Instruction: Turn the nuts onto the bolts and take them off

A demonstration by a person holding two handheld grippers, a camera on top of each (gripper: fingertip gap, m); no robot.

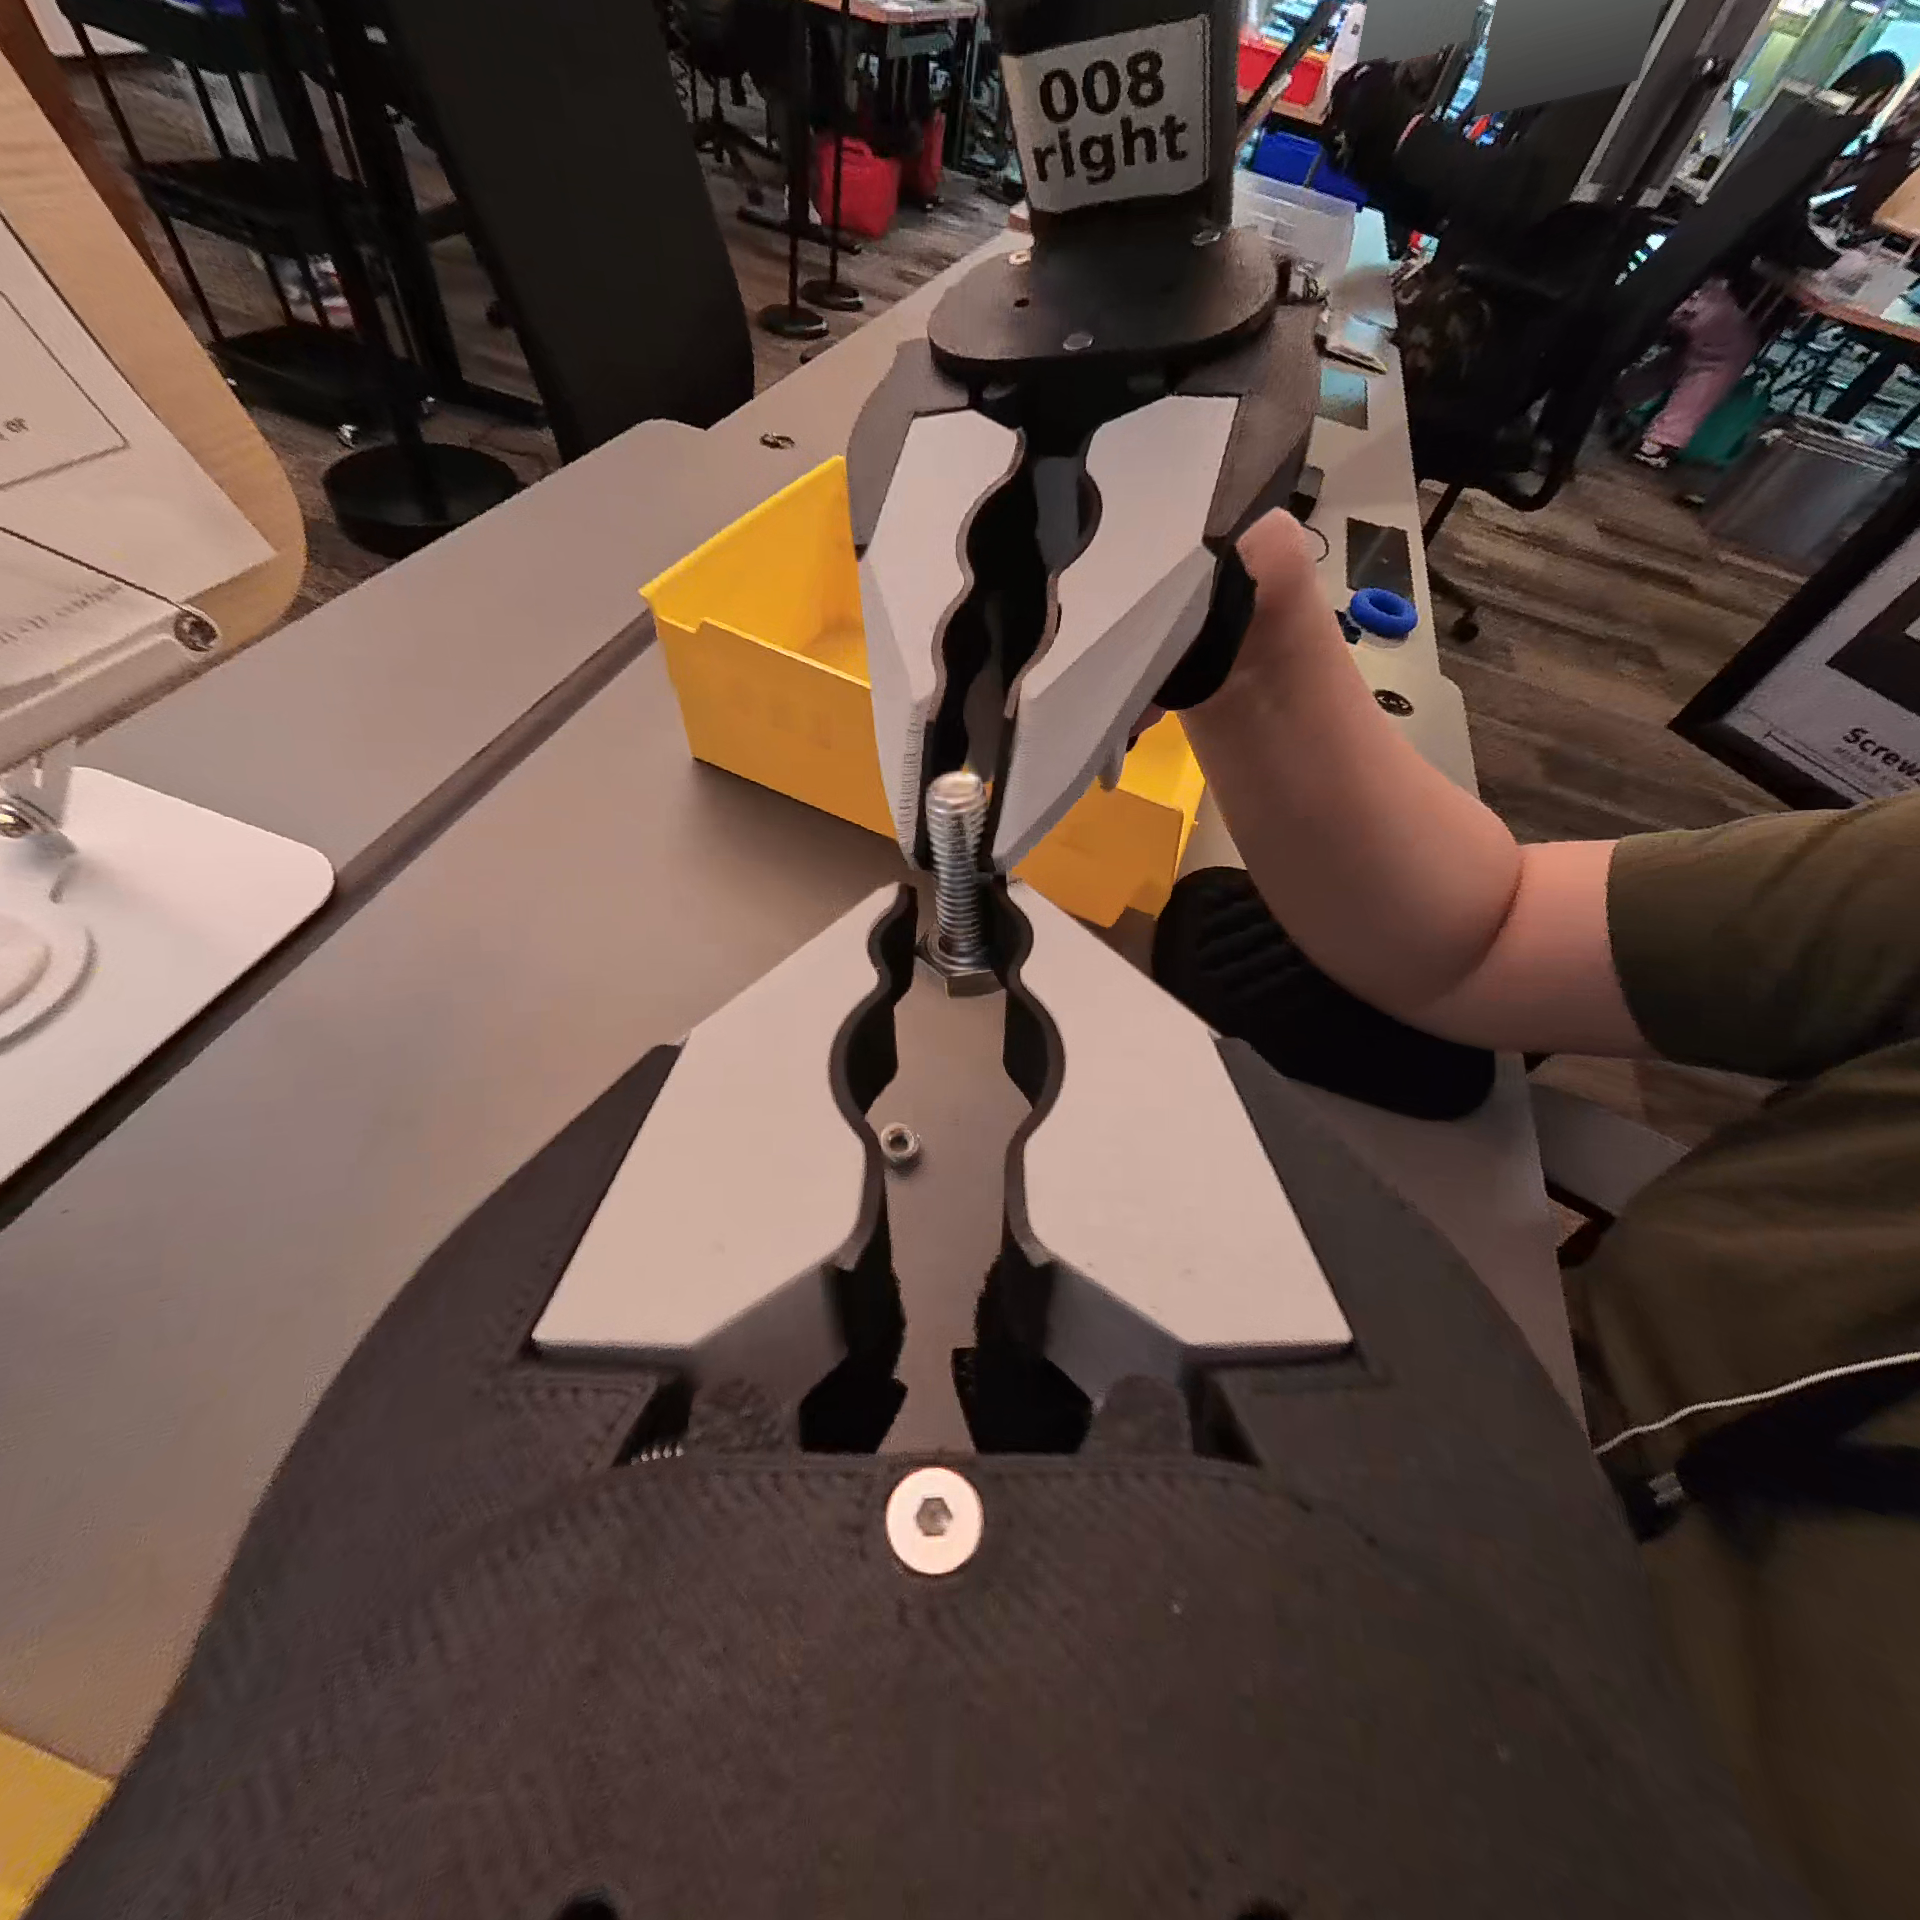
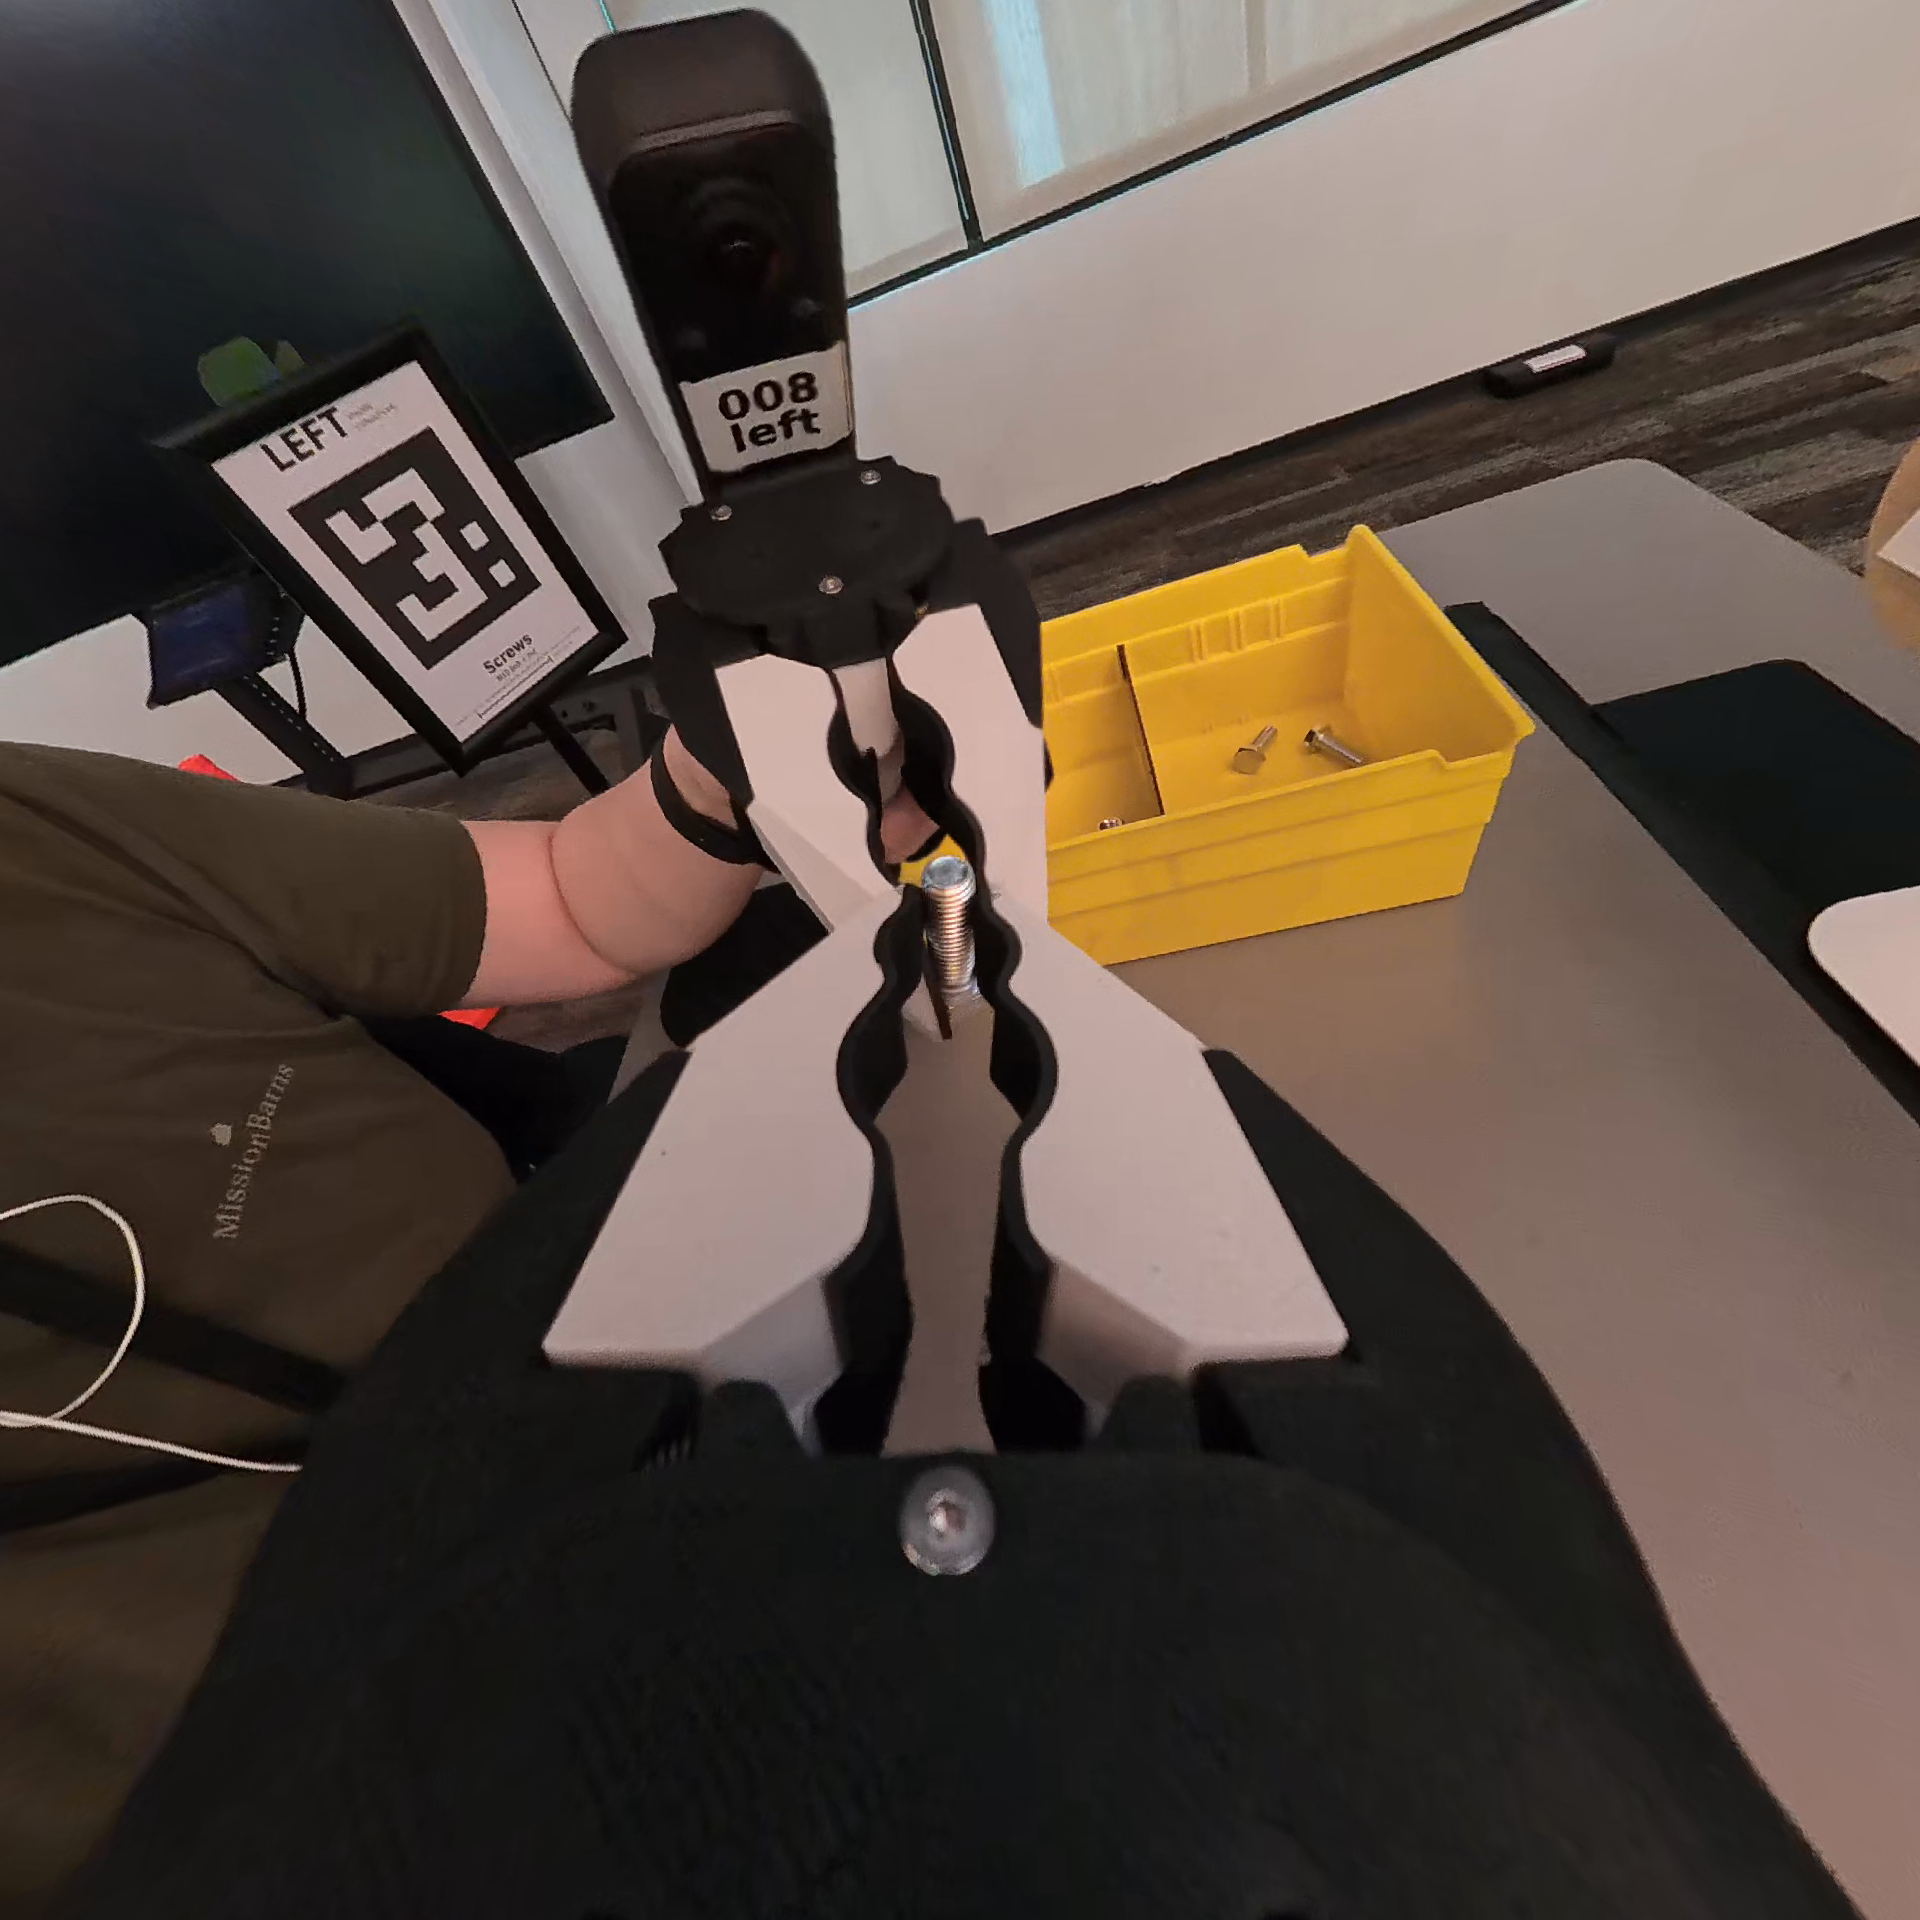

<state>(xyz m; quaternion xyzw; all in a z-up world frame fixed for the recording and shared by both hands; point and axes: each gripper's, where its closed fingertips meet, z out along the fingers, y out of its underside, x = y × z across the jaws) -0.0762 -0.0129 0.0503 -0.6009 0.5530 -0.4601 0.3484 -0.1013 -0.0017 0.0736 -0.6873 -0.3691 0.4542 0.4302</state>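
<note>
Left wrist view is showing the left gripper [image 1: 956,925] closing narrowly on the head end of a bolt [image 1: 954,883], whose hexagonal head is sitting between the fingertips while the threaded shaft is pointing up and away. Facing it, the right gripper [image 1: 951,842] is pinching the shaft near its far tip. A small nut [image 1: 900,1144] is lying on the grey bench [image 1: 520,987] between the left gripper's fingers. A yellow bin [image 1: 769,665] is standing just behind the grippers. Right wrist view is showing the right gripper [image 2: 948,914] narrowed around the same bolt [image 2: 951,935], with two loose bolts [image 2: 1294,746] lying in the bin [image 2: 1299,873].
</note>
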